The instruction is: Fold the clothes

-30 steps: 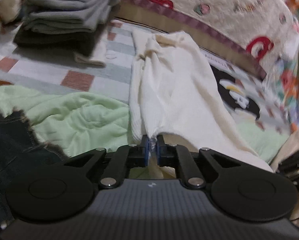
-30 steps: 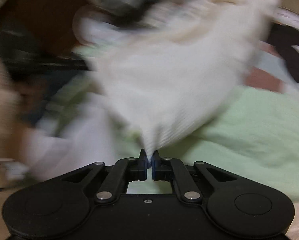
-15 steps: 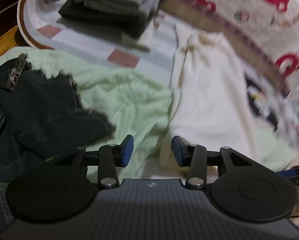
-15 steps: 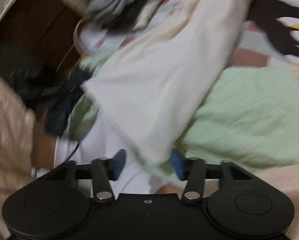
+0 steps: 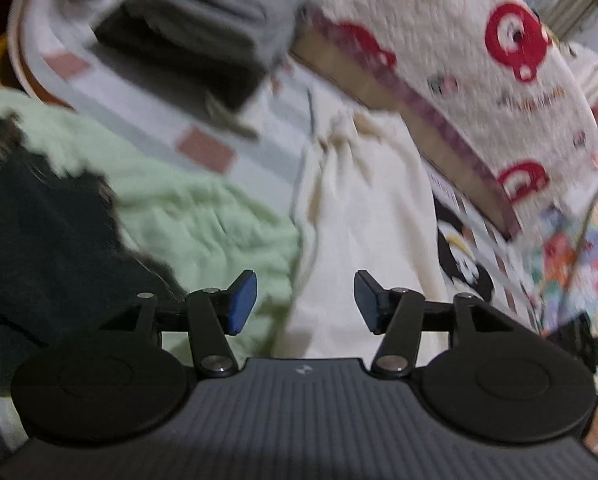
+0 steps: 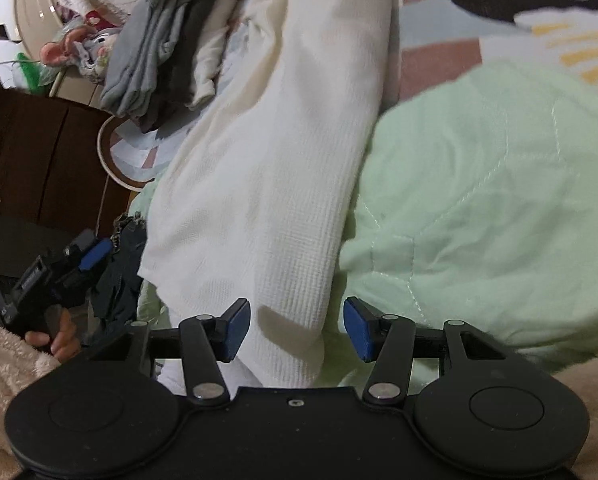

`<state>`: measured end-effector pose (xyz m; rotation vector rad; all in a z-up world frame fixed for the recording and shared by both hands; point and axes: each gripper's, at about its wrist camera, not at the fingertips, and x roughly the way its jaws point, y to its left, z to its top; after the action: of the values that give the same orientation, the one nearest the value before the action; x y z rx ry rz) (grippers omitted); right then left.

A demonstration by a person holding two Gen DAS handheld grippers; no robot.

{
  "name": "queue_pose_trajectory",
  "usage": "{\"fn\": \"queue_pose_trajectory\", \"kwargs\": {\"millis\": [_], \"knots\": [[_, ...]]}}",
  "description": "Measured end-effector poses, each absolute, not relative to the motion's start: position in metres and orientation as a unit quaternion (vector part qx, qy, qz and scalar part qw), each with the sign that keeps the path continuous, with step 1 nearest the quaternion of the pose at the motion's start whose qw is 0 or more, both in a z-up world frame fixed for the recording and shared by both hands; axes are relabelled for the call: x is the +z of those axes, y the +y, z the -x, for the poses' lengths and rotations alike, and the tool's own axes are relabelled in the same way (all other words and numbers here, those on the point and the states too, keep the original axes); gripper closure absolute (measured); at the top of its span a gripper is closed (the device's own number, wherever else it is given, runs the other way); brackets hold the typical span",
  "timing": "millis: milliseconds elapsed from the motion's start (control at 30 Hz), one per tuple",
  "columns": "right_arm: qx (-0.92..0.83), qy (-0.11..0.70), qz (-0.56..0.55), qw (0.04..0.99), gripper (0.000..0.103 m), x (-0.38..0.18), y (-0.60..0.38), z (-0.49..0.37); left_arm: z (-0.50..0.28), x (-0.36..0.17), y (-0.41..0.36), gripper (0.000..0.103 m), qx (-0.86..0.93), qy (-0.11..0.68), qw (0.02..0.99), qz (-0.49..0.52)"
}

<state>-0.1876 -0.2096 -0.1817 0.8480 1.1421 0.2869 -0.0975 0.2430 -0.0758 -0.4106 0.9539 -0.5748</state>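
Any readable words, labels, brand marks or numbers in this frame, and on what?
Cream quilted blanket with red motifs: a line of embroidered lettering, too blurred to read.
Left gripper grey ribbed body: a small pale logo mark, not legible as letters.
Nothing else readable in either view.

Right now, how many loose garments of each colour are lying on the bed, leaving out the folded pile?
Cream: 1, the long cream garment
Dark denim: 1, the frayed dark garment
Total: 2
The folded pile is left out; the pale green quilt counts as bedding.
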Motion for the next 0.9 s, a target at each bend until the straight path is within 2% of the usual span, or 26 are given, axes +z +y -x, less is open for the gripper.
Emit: {"fn": "queue_pose_trajectory", "kwargs": {"millis": [233, 267, 300, 333, 367, 400, 433, 533, 567, 633, 667, 700, 767, 800, 833, 867, 900], "knots": [[0.13, 0.51, -0.394, 0.754, 0.046, -0.19, -0.204, 0.183, 0.086, -0.115, 0.21, 0.046, -0.309, 0.491, 0.786, 0.215], [0.144, 0.51, -0.39, 0.753, 0.052, -0.19, -0.201, 0.182, 0.084, -0.121, 0.205, 0.042, -0.314, 0.496, 0.779, 0.218], [0.172, 0.509, -0.392, 0.747, 0.078, -0.189, -0.198, 0.182, 0.083, -0.127, 0.201, 0.042, -0.319, 0.502, 0.773, 0.221], [0.202, 0.507, -0.395, 0.739, 0.084, -0.188, -0.193, 0.182, 0.081, -0.132, 0.196, 0.046, -0.325, 0.507, 0.766, 0.224], [0.215, 0.5, -0.402, 0.737, 0.085, -0.187, -0.192, 0.182, 0.08, -0.136, 0.192, 0.072, -0.327, 0.511, 0.763, 0.222], [0.217, 0.494, -0.405, 0.738, 0.085, -0.185, -0.192, 0.182, 0.081, -0.135, 0.191, 0.091, -0.325, 0.508, 0.769, 0.211], [0.207, 0.496, -0.404, 0.74, 0.085, -0.186, -0.194, 0.182, 0.082, -0.134, 0.189, 0.09, -0.322, 0.506, 0.775, 0.2], [0.17, 0.507, -0.393, 0.748, 0.081, -0.189, -0.196, 0.18, 0.085, -0.13, 0.185, 0.09, -0.313, 0.499, 0.791, 0.166], [0.161, 0.513, -0.386, 0.75, 0.075, -0.191, -0.195, 0.179, 0.085, -0.129, 0.183, 0.086, -0.31, 0.496, 0.796, 0.155], [0.141, 0.525, -0.37, 0.753, 0.06, -0.193, -0.191, 0.176, 0.087, -0.127, 0.18, 0.074, -0.304, 0.491, 0.806, 0.132], [0.136, 0.531, -0.358, 0.756, 0.051, -0.193, -0.187, 0.175, 0.088, -0.126, 0.179, 0.061, -0.301, 0.488, 0.811, 0.12], [0.133, 0.537, -0.344, 0.759, 0.049, -0.193, -0.183, 0.173, 0.088, -0.126, 0.178, 0.058, -0.299, 0.487, 0.812, 0.115], [0.147, 0.525, -0.365, 0.755, 0.048, -0.191, -0.185, 0.175, 0.086, -0.133, 0.179, 0.058, -0.306, 0.493, 0.804, 0.133], [0.155, 0.517, -0.377, 0.752, 0.048, -0.191, -0.186, 0.176, 0.085, -0.135, 0.178, 0.062, -0.308, 0.495, 0.799, 0.146], [0.162, 0.51, -0.389, 0.75, 0.05, -0.19, -0.188, 0.177, 0.085, -0.137, 0.177, 0.066, -0.312, 0.497, 0.795, 0.155], [0.17, 0.502, -0.401, 0.747, 0.076, -0.189, -0.189, 0.178, 0.085, -0.137, 0.176, 0.092, -0.319, 0.498, 0.791, 0.156], [0.178, 0.495, -0.413, 0.744, 0.09, -0.188, -0.19, 0.179, 0.086, -0.133, 0.175, 0.095, -0.328, 0.495, 0.79, 0.153]]}}
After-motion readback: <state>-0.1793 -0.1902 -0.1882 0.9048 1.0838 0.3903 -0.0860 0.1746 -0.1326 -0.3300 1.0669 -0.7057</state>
